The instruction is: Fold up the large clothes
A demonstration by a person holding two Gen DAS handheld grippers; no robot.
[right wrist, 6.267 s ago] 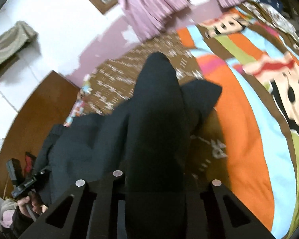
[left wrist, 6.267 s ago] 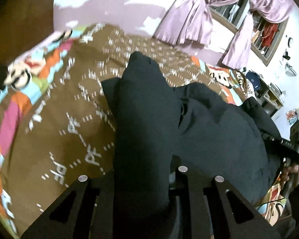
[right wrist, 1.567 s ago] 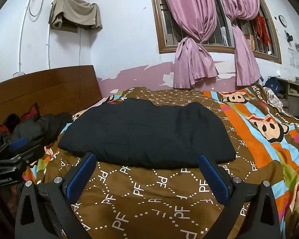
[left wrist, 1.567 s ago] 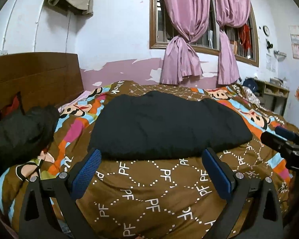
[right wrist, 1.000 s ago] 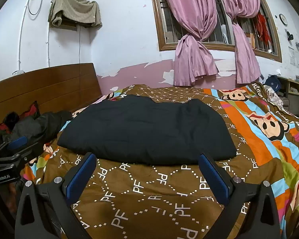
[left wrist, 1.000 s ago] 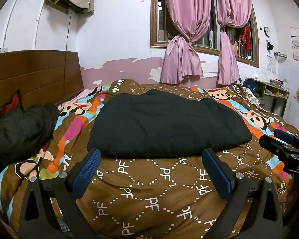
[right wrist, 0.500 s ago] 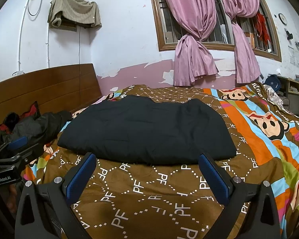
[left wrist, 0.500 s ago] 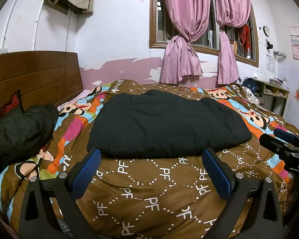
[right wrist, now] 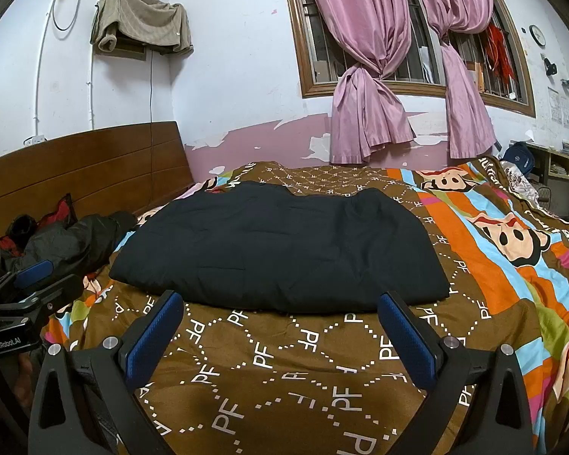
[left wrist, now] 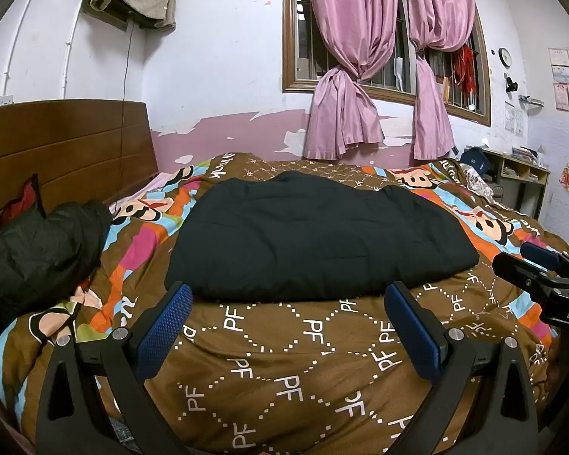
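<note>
Left gripper (left wrist: 288, 322): jaws wide apart, holding nothing, hanging over the near part of the bed; its blue pads (left wrist: 163, 326) frame the near edge of the black garment without touching it.
Right gripper (right wrist: 280, 326): jaws wide apart too, holding nothing, just short of the same near edge.
Black garment (left wrist: 315, 239): folded into a flat, broad shape, lying in the middle of the bed on the quilt.
Quilt (left wrist: 296, 356): brown with white letters, cartoon stripes along both sides.
Dark jacket (left wrist: 38, 246): bunched up at the left, near the wooden headboard (left wrist: 64, 144), apart from the folded garment.
Window (right wrist: 417, 64): barred, with pink curtains (right wrist: 368, 72) knotted in front of it.
Grey cloth (right wrist: 140, 19): draped over a wall unit above the headboard.
</note>
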